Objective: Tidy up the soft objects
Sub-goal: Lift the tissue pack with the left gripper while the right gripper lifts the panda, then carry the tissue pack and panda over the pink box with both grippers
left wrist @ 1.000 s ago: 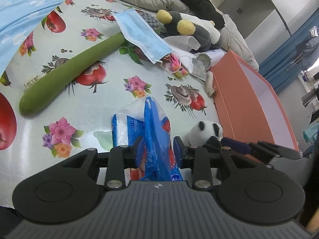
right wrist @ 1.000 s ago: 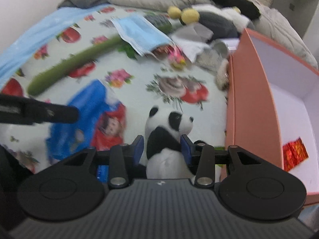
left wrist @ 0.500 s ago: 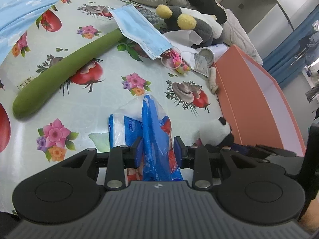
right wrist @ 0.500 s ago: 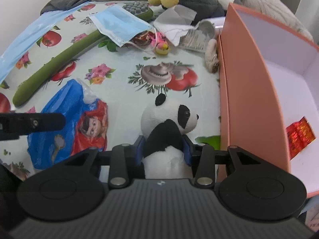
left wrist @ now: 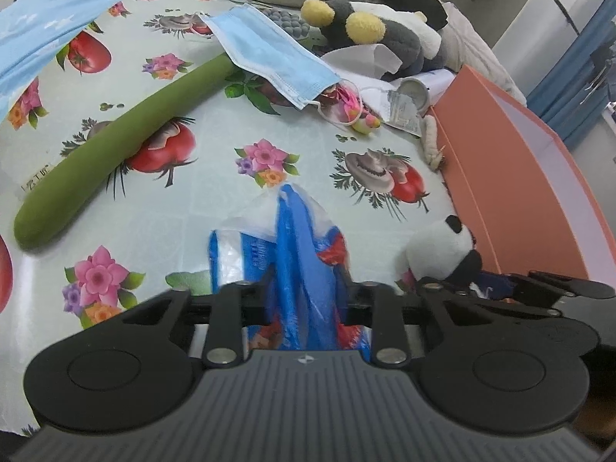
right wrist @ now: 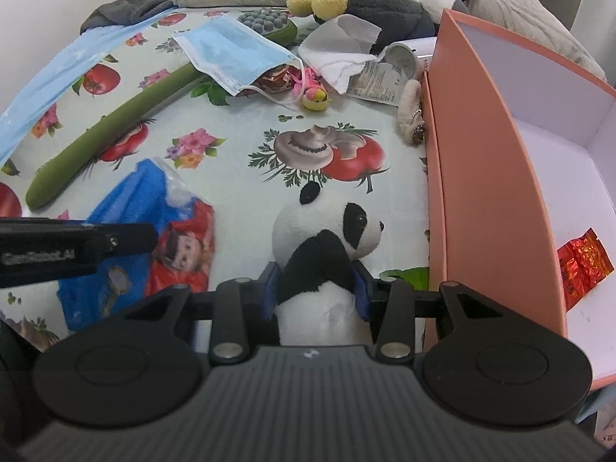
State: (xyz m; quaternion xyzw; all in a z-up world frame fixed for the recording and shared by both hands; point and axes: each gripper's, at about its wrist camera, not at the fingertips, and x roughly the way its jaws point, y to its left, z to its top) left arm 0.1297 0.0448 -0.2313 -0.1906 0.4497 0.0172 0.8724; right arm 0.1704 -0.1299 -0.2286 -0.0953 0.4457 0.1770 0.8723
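Observation:
My left gripper (left wrist: 304, 300) is shut on a blue plastic bag (left wrist: 300, 254) with a red cartoon print, pinching its crumpled middle; the bag also shows in the right wrist view (right wrist: 154, 231) lying on the tablecloth. My right gripper (right wrist: 317, 294) is shut on a small plush panda (right wrist: 327, 238), held upright by its body just left of the orange box (right wrist: 489, 192). The panda also shows in the left wrist view (left wrist: 442, 246), with the right gripper (left wrist: 539, 288) beside the box (left wrist: 512, 177).
On the flowered tablecloth (right wrist: 238, 177) lie a long green plush stick (left wrist: 115, 146), a blue face mask (left wrist: 269, 57), a grey and yellow plush (left wrist: 369, 30), tissue, a small pink-yellow toy (right wrist: 315, 96) and a beige keychain plush (right wrist: 410, 111). A red foil packet (right wrist: 583, 261) lies inside the box.
The right gripper has closed on the panda and lifted it upright beside the box. The left gripper keeps its hold on the blue bag, and has shifted slightly.

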